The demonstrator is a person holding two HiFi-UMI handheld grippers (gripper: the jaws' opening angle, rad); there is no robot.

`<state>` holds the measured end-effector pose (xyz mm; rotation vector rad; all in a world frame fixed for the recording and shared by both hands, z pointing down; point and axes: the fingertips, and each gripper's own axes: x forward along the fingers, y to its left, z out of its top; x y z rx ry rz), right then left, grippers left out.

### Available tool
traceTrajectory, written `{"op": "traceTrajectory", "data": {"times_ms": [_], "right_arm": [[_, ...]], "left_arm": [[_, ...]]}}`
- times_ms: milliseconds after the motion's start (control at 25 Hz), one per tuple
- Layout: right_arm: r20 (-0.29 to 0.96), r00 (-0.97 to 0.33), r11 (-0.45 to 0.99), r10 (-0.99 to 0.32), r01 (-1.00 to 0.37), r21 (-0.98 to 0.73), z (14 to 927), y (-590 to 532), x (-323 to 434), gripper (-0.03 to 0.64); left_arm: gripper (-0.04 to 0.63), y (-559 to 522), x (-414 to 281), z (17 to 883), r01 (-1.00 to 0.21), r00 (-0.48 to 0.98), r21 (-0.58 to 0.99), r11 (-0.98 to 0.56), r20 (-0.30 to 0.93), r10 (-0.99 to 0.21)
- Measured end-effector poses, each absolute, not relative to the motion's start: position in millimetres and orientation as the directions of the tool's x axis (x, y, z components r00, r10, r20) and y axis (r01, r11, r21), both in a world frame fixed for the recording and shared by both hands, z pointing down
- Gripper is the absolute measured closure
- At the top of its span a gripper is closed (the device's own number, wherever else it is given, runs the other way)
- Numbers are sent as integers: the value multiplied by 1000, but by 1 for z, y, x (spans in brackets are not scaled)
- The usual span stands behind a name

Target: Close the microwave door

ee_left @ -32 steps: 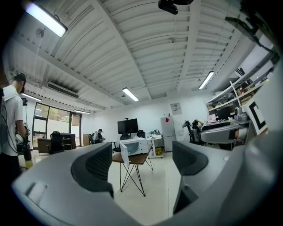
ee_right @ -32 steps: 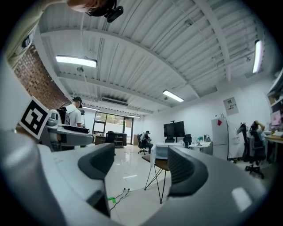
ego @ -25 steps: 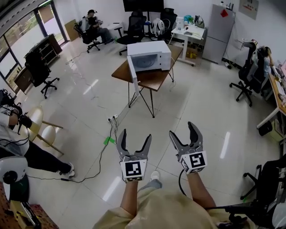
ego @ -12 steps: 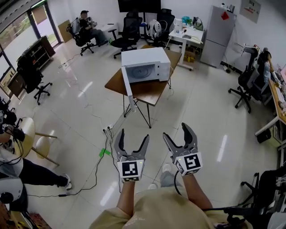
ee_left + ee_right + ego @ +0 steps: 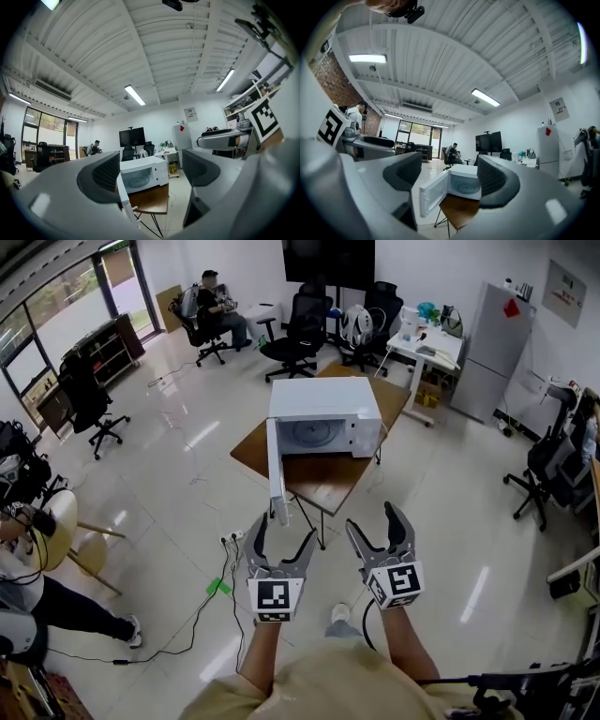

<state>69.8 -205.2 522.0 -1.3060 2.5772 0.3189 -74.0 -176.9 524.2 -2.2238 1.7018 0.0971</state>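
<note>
White microwave (image 5: 324,401), door (image 5: 277,470) open, on wooden table (image 5: 328,482); likely power strip (image 5: 234,535) beside

Tan shirt (image 5: 328,688); left gripper (image 5: 285,527) and right gripper (image 5: 373,517) are grey.

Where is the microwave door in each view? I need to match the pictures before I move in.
Head view: door is open, edge-on, just left of centre.
Left gripper view: door is low and left of centre, edge-on, seen between the jaws.
Right gripper view: door is low and left of centre, swung to the left, its inner face showing.
Shared landmark: the brown table to the door's right.
</note>
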Motion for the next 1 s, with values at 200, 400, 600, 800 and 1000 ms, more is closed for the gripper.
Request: {"op": "traceTrajectory", "data": {"times_ms": [200, 400, 600, 800, 1000], "right_arm": [[-343, -603, 612, -720, -785, 96, 528, -269, 91, 258], [-287, -628, 651, -723, -759, 21, 544, -353, 115, 258], [-262, -672, 696, -693, -718, -1, 541, -411, 85, 273], [-274, -653, 673, -706, -739, 26, 540, -440, 54, 273], [-276, -620, 634, -734, -772, 48, 533, -461, 25, 273]], "left_arm": [[178, -236, -50, 532, -953, 251, -238, -188, -274, -928], [179, -303, -26, 532, -953, 214, -266, -146, -245, -946], [195, -361, -52, 533, -961, 195, -236, -143, -212, -958], [195, -399, -89, 538, -965, 206, -202, -164, -209, -956], [195, -425, -127, 532, -958, 244, -204, -201, -214, -946]]}}
